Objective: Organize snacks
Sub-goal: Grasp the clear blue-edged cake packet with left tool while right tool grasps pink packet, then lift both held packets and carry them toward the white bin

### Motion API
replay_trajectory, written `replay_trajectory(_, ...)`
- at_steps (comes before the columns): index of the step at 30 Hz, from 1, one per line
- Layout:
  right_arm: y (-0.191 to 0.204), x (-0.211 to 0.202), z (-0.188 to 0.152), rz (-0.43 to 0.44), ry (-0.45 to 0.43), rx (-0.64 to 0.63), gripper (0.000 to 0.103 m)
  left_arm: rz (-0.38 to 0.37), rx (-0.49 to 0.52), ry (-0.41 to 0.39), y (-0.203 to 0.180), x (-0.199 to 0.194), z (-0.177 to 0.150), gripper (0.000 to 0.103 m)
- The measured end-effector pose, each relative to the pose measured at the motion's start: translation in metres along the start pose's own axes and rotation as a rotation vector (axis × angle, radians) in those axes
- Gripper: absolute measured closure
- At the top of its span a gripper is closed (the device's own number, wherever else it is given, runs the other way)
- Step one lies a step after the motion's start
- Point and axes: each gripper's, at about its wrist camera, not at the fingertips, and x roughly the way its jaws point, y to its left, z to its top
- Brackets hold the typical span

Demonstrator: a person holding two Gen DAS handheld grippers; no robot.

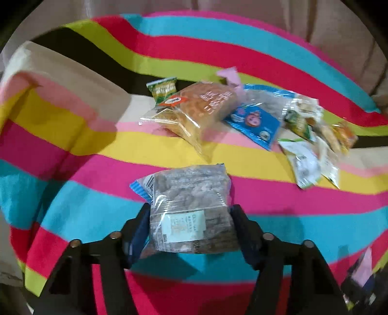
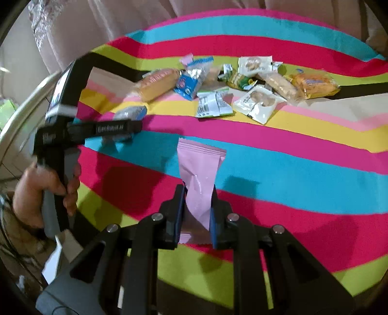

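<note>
My left gripper (image 1: pixel 190 210) is shut on a clear bag of greyish-brown snacks (image 1: pixel 186 193) with a white label, one pad pressing each side, just above the striped cloth. In the right wrist view the same left gripper (image 2: pixel 121 128) shows at the left with that bag (image 2: pixel 131 112) in it, and a hand (image 2: pixel 36 189) grips its handle. My right gripper (image 2: pixel 197 193) is shut on a plain pink packet (image 2: pixel 198 164) that stands up between the blue pads. That pink packet (image 1: pixel 365 266) also shows at the lower right edge of the left wrist view.
A bright striped cloth (image 1: pixel 84 206) covers the surface. Farther back lies a loose pile: an orange bread bag (image 1: pixel 201 106), a green packet (image 1: pixel 163 90), a blue packet (image 1: pixel 254 121), white packets (image 2: pixel 259 101) and a yellow packet (image 2: pixel 312 84). Beige fabric (image 2: pixel 97 21) hangs behind.
</note>
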Motion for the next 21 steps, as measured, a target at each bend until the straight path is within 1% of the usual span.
replay_trajectory(4,0.014,-0.025,0.005,0.024,-0.016,0.016,0.081,-0.021,0.017,-0.088,-0.007,-0.053,-0.026,0.039)
replay_trajectory(5,0.019,-0.031,0.004,0.019,-0.021,0.015,0.081,-0.026,0.024,-0.104,-0.008,-0.063,-0.027,0.039)
replay_trajectory(9,0.029,-0.054,-0.003,0.016,-0.054,0.024,0.081,-0.030,0.062,-0.151,-0.015,-0.090,-0.028,0.039)
replay_trajectory(10,0.028,-0.058,-0.005,0.019,-0.063,0.026,0.081,-0.034,0.059,-0.165,-0.014,-0.100,-0.030,0.039)
replay_trajectory(11,0.030,-0.064,-0.007,0.015,-0.074,0.031,0.081,-0.037,0.055,-0.175,-0.014,-0.097,-0.027,0.039)
replay_trajectory(13,0.033,-0.076,-0.009,0.003,-0.097,0.048,0.081,-0.042,0.047,-0.196,-0.011,-0.111,-0.033,0.038)
replay_trajectory(17,0.033,-0.103,-0.010,-0.010,-0.158,0.053,0.081,-0.053,0.037,-0.240,-0.005,-0.133,-0.041,0.038)
replay_trajectory(20,0.034,-0.127,-0.009,-0.020,-0.222,0.049,0.081,-0.067,0.030,-0.314,0.002,-0.165,-0.049,0.038)
replay_trajectory(21,0.036,-0.140,-0.008,-0.025,-0.260,0.047,0.081,-0.067,0.032,-0.335,0.004,-0.173,-0.051,0.038)
